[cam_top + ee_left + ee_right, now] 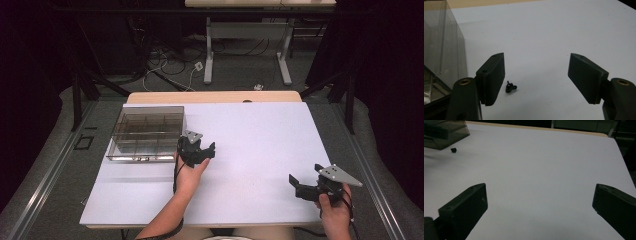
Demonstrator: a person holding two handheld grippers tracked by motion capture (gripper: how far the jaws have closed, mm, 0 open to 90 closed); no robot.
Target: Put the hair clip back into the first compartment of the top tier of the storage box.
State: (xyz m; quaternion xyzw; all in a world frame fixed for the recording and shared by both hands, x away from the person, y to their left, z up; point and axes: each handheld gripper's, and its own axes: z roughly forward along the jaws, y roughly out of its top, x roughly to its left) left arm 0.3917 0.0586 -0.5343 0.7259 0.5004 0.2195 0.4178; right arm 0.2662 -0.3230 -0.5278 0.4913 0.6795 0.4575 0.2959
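Both jaws of each hand-held gripper (536,75) (540,205) gape wide, empty, a small black screw (510,87) lying between the left's.

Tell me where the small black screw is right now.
In the left gripper view, the small black screw lies on the white table, just inside the left tongs' left jaw, beside the clear compartment box.
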